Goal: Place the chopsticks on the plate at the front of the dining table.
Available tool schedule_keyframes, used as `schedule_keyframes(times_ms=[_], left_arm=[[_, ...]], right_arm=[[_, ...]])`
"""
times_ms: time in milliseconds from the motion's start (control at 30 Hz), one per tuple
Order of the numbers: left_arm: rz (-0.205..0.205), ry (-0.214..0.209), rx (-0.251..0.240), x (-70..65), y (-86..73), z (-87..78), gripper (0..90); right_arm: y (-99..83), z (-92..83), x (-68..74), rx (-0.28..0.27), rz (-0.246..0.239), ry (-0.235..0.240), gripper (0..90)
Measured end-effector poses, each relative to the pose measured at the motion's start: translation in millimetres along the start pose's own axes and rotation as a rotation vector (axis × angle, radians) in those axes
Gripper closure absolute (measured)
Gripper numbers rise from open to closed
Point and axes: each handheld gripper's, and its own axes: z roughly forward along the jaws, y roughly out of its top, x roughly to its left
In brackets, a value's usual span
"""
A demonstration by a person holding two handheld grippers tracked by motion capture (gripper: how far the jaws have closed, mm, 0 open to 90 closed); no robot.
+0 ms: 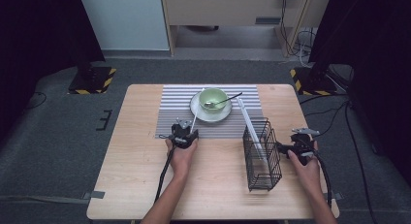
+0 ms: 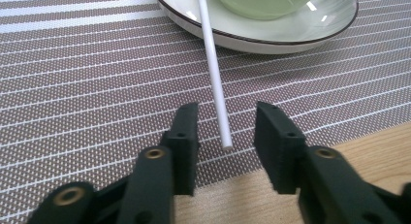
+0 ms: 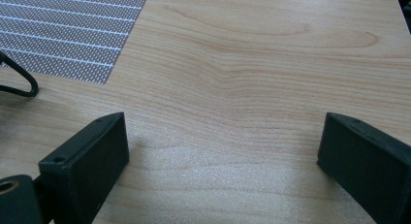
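left tongs straddle white stick, right tongs wide open over bare wood

left tongs point(image 2: 225, 132) sit at the near edge of the striped mat point(image 2: 87, 78), jaws part open with a gap on each side of the thin white stick point(image 2: 213, 73) that runs between them. the stick's near end lies on the mat between the jaw tips, touching neither that can be seen; its far end leans on the rim of the plate point(image 2: 291, 37). in the high view the left tongs point(image 1: 183, 135) are held by the left hand point(image 1: 181, 153) just short of the plate point(image 1: 198, 111), which carries a green bowl point(image 1: 213, 99) with a spoon point(image 1: 220, 102) resting in it, handle out to the right.

right tongs point(image 3: 223, 151) are spread wide, holding nothing, with bare table point(image 3: 252, 64) between the jaws and a corner of the mat at upper left. in the high view the right tongs point(image 1: 291, 147) point left at the wire basket point(image 1: 262, 156), just beside its right wall; whether they touch it is unclear. the basket stands on the table point(image 1: 135, 180) at the mat's near right corner, and a long white stick point(image 1: 251, 124) leans out of it toward the bowl.
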Motion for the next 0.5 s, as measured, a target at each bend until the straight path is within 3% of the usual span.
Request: schedule_keyframes(times_ms=[200,500], left_arm=[[-0.006,0.002,0.006,-0.8,-0.6,1.0,76.1],[0.004,-0.011,0.003,-7.4,-1.0,1.5,80.2]], right_arm=[[0.0,0.0,0.0,0.000,0.000,0.000,4.4],[0.0,0.0,0.0,0.000,0.000,0.000,4.4]])
